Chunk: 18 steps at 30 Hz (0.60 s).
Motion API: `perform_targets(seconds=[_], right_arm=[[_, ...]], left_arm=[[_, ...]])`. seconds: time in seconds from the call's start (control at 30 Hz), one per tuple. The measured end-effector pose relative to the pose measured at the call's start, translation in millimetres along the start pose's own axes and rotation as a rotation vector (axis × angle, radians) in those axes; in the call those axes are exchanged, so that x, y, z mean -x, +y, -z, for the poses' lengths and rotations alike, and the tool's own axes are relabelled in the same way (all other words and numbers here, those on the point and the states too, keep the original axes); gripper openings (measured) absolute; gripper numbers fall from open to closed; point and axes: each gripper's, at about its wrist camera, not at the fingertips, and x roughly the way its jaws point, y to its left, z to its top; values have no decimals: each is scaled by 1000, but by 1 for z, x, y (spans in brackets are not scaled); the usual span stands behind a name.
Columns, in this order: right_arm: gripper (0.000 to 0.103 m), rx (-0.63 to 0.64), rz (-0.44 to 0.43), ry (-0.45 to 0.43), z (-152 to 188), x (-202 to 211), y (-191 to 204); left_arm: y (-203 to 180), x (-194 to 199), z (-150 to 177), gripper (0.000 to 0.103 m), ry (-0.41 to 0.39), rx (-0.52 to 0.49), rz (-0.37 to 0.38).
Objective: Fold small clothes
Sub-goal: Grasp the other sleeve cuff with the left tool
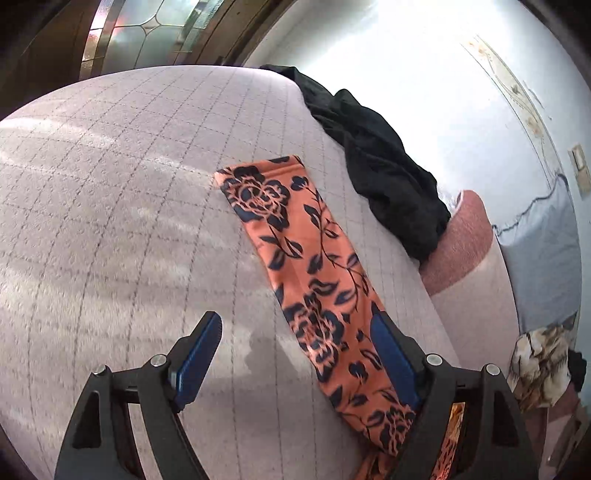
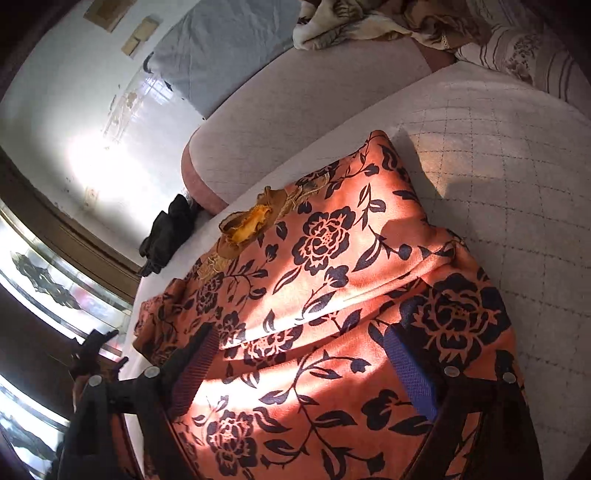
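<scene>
An orange garment with a dark blue flower print (image 1: 314,273) lies on the quilted pale bed cover (image 1: 110,221). In the left wrist view one long sleeve stretches flat away from me. My left gripper (image 1: 295,325) is open above the sleeve's near part, its right finger over the fabric. In the right wrist view the garment's body (image 2: 325,280) lies partly folded, with a gold embroidered neckline (image 2: 251,221). My right gripper (image 2: 303,347) is open just above the fabric, holding nothing.
A crumpled black garment (image 1: 376,166) lies at the bed's far edge; it also shows in the right wrist view (image 2: 166,232). A pink-edged cushion (image 1: 461,240), a grey-blue cloth (image 1: 543,251) and a floral blanket (image 2: 369,22) lie beyond. A glass door (image 1: 147,29) stands behind.
</scene>
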Motion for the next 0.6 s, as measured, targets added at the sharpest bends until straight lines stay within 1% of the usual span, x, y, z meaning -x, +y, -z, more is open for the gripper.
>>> perform_targets(seconds=[0.07, 0.1, 0.13, 0.23, 0.3, 0.4, 0.43, 0.47, 0.5, 0.53, 0.57, 0.6], right_arm=[[93, 78, 59, -48, 4, 0, 6], [93, 93, 68, -60, 4, -1, 6], [93, 95, 63, -70, 4, -2, 6], [93, 81, 66, -53, 4, -14, -1], [93, 63, 73, -33, 5, -22, -5], [93, 52, 71, -35, 5, -22, -7], [93, 53, 70, -37, 5, -22, -7], [93, 53, 67, -35, 5, -22, -7], [93, 50, 66, -30, 5, -23, -7], [93, 48, 66, -29, 5, -23, -8], [93, 47, 65, -29, 5, -23, -8], [93, 47, 64, -30, 5, -23, -8]], left_arm=[[-1, -14, -16, 83, 10, -3, 27], [-1, -22, -21, 83, 28, -1, 44], [-2, -30, -26, 83, 37, 7, 44], [1, -55, -37, 83, 43, 48, 18], [0, -61, -42, 83, 16, 65, 22], [-2, -70, -49, 83, 4, 83, 29], [-2, -72, -51, 82, -1, 89, 26], [-3, -74, -52, 79, -2, 85, 6], [-7, -75, -53, 54, -5, 64, -41], [-9, -78, -55, 9, 7, 28, -101], [-8, -83, -57, 6, 41, 15, -127], [-7, -84, -58, 5, 46, 17, -125]])
